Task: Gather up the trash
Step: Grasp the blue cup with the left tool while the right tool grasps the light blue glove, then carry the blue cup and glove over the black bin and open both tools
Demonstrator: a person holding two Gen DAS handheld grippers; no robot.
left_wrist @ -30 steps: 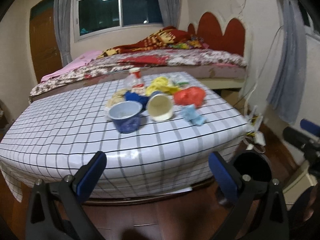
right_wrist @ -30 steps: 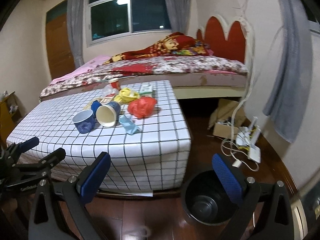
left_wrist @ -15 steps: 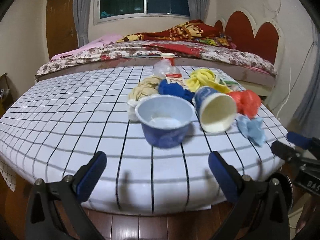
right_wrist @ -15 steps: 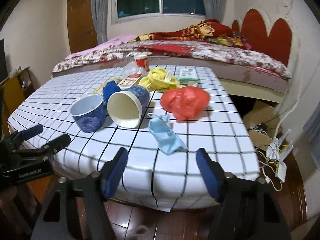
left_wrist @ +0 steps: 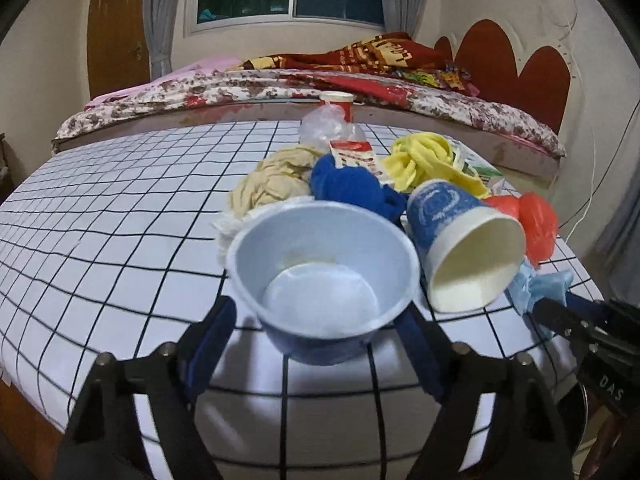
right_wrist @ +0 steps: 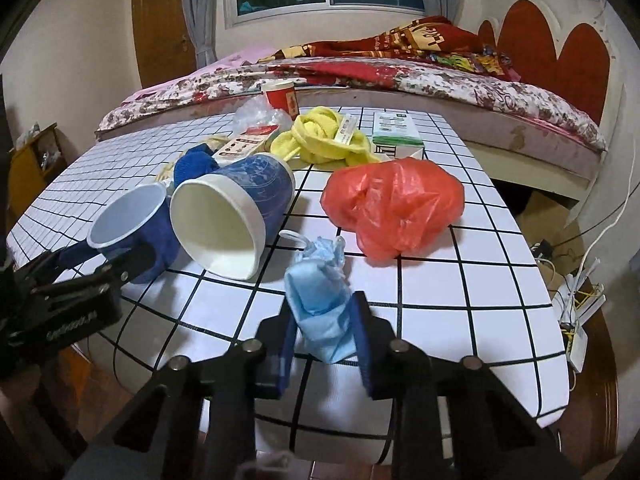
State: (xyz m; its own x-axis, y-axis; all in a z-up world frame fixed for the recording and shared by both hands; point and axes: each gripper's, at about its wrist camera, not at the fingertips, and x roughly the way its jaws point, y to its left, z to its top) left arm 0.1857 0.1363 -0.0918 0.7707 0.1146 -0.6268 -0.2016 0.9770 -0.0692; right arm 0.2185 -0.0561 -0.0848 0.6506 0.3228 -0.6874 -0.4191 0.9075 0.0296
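Observation:
A small blue bowl (left_wrist: 320, 280) stands upright on the checked table (left_wrist: 100, 220). My left gripper (left_wrist: 316, 312) is closing around it; the right pad is at its wall, and a small gap shows at the left pad. A crumpled light-blue face mask (right_wrist: 320, 300) lies near the table's front edge. My right gripper (right_wrist: 325, 312) is closing on it, and both pads press its sides. Next to the bowl, a blue paper cup (right_wrist: 232, 212) lies on its side. Behind the mask sits a red plastic bag (right_wrist: 392, 208).
Further back lie a yellow cloth (right_wrist: 320, 140), a blue cloth (left_wrist: 352, 188), a beige cloth (left_wrist: 272, 184), a clear bag, a red cup (left_wrist: 336, 102) and a green-white box (right_wrist: 396, 130). A bed stands behind the table. Cables (right_wrist: 576, 308) lie on the floor at right.
Both grippers came forward and down to the table. The left jaws narrowed around the blue bowl. The right jaws closed onto the face mask.

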